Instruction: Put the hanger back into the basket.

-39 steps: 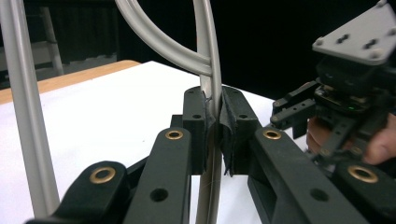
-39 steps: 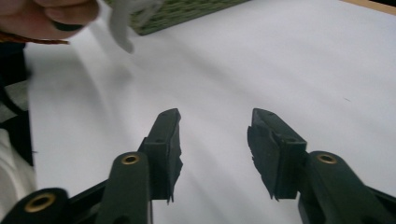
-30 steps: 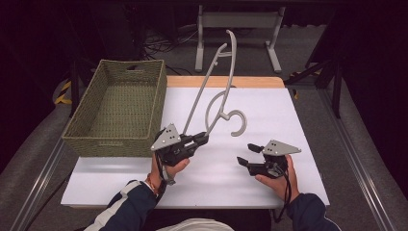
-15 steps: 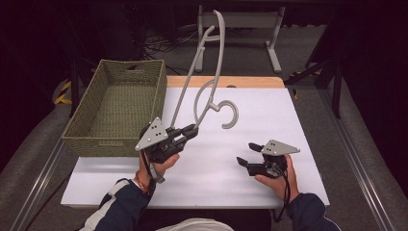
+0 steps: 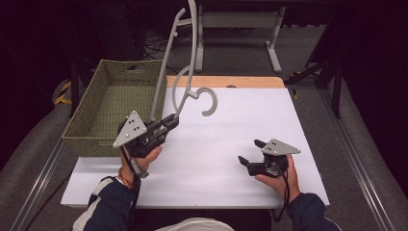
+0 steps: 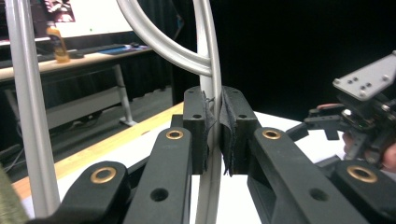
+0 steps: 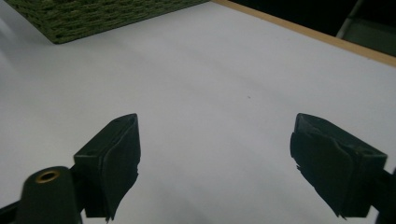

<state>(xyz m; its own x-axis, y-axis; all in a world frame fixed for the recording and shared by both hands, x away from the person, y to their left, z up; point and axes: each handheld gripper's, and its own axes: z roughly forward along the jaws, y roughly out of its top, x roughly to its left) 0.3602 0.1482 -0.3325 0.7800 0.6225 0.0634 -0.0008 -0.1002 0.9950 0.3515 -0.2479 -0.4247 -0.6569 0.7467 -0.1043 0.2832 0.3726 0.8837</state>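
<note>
Evidently light and rigid, the grey hanger (image 5: 188, 72) is a thin, smooth, round-section rod, probably plastic, bent into a wide frame with a curled hook (image 5: 204, 98) at its lower end; I see it raised nearly upright above the white table (image 5: 231, 144), between the woven basket (image 5: 115, 103) and the table's middle; my left gripper (image 5: 171, 120) pinches one slender limb of it, the two padded jaws pressed flat against the rod in the left gripper view (image 6: 212, 135); I judge the glossy rod slippery and apt to pivot in so narrow a grip, so a hold nearer the junction of the limbs would steady it; the basket is coarse green-brown wicker, rectangular, with cut-out handles; my right gripper (image 5: 250, 153) rests low over the table, jaws spread wide and holding nothing (image 7: 215, 158).
</note>
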